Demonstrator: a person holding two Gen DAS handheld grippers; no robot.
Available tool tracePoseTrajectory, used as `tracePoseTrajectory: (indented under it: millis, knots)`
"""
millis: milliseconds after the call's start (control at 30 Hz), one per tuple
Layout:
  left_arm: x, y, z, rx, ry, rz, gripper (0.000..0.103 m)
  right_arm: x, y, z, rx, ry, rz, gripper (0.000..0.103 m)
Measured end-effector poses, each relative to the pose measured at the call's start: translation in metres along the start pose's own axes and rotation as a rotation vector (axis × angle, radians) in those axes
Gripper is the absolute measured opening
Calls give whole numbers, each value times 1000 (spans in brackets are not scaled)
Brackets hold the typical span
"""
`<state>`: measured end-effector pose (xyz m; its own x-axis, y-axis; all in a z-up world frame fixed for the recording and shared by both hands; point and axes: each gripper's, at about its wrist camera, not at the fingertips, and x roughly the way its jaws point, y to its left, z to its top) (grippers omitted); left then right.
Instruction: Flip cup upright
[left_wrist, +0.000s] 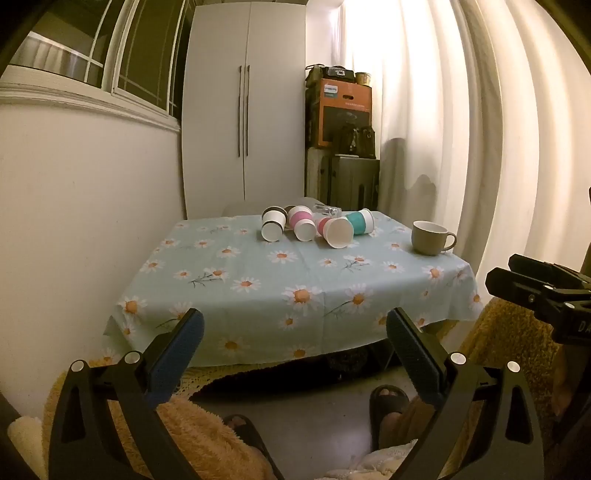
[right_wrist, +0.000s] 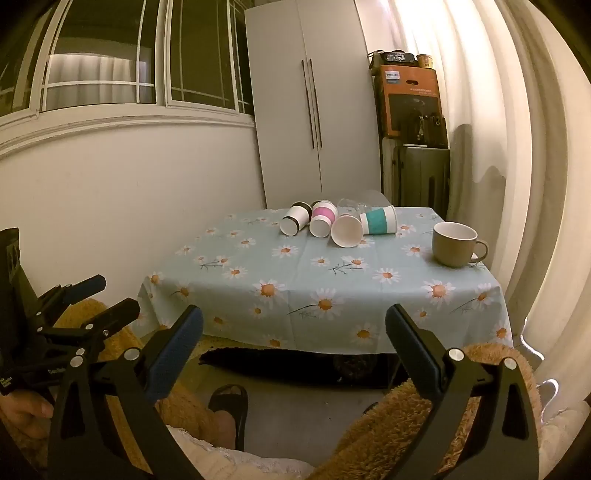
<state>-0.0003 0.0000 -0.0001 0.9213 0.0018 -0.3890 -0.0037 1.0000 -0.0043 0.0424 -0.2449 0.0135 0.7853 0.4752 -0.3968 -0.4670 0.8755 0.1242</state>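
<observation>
Several paper cups lie on their sides at the far middle of the table: a brown-banded cup (left_wrist: 272, 225) (right_wrist: 294, 219), a pink-banded cup (left_wrist: 302, 223) (right_wrist: 322, 218), a cup with its mouth toward me (left_wrist: 337, 231) (right_wrist: 346, 230) and a teal-banded cup (left_wrist: 360, 221) (right_wrist: 379, 220). A clear glass (right_wrist: 351, 205) lies behind them. A beige mug (left_wrist: 430, 237) (right_wrist: 456, 243) stands upright at the right. My left gripper (left_wrist: 295, 325) and right gripper (right_wrist: 294, 321) are both open and empty, held short of the table's near edge, far from the cups.
The table wears a light blue daisy cloth (left_wrist: 258, 280) (right_wrist: 332, 280). A white wardrobe (left_wrist: 243, 110), stacked boxes (left_wrist: 341, 110) and curtains (left_wrist: 480, 129) stand behind. The person's sandalled feet (left_wrist: 388, 402) and fuzzy robe are below. The right gripper shows at the edge of the left wrist view (left_wrist: 535, 291).
</observation>
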Motion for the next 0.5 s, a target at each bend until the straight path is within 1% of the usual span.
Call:
tracePoseTrajectory:
  millis: [400,500]
  knots:
    - [7,-1,0,4,15,1,96,2,-1,-1,4,9,0,98]
    - [1,0,0,4,6,0,96,2,-1,-1,4,9,1,98]
